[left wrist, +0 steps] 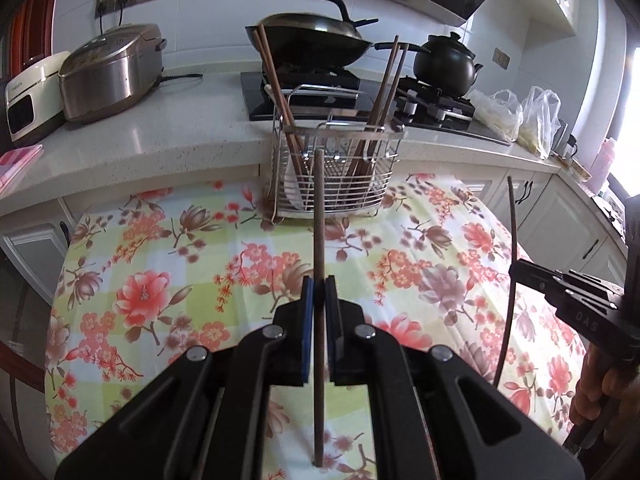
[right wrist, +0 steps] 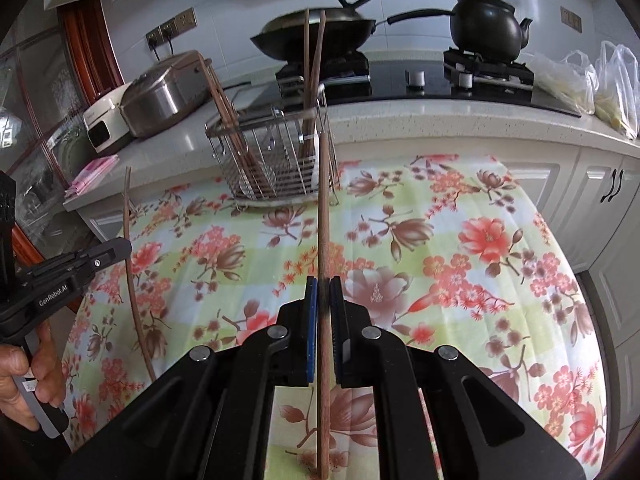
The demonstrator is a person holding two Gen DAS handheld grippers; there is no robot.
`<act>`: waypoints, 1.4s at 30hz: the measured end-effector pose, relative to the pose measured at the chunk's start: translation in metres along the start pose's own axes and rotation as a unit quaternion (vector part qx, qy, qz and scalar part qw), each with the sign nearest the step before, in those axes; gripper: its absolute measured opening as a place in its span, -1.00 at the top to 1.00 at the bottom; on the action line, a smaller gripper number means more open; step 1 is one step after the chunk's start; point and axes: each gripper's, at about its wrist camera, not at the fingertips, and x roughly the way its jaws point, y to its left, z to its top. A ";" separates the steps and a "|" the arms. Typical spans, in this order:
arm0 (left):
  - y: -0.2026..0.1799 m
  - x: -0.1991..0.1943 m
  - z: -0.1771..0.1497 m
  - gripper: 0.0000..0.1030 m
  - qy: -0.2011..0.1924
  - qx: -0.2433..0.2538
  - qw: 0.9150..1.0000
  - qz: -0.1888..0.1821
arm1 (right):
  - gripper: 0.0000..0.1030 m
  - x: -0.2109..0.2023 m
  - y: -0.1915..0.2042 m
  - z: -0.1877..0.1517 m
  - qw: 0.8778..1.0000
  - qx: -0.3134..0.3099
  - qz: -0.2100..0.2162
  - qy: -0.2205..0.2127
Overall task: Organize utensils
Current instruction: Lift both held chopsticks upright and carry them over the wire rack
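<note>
Now each gripper, left (left wrist: 319, 284) and right (right wrist: 323, 286), pinches one chopstick (left wrist: 319, 216) upright; either could snag the rack (left wrist: 336, 184) mid-frame and slip.

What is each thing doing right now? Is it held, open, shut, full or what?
Left claw: shut on a brown chopstick.
Right claw: shut on another chopstick.
Wire basket: upright on the flowery tablecloth, chopsticks standing in both ends.
Wok: on the stove, lid on.
Black pot: on the other burner, lid on.
Rice cooker: lid shut, on the counter.
</note>
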 end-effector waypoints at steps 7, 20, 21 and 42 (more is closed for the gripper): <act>-0.007 -0.010 0.006 0.89 -0.012 0.004 1.000 -0.003 | 0.85 -0.017 0.001 0.010 1.000 0.001 0.001 -0.020; -0.006 -0.014 0.013 0.89 -0.019 -0.002 1.000 -0.018 | 0.85 -0.021 0.003 0.016 1.000 0.000 0.005 -0.022; -0.006 -0.014 0.013 0.89 -0.019 0.000 1.000 -0.019 | 0.85 -0.021 0.004 0.016 1.000 -0.001 0.006 -0.023; 0.000 -0.023 0.095 0.89 -0.032 0.012 0.998 -0.049 | 0.86 -0.019 0.007 0.093 0.999 -0.015 0.039 -0.018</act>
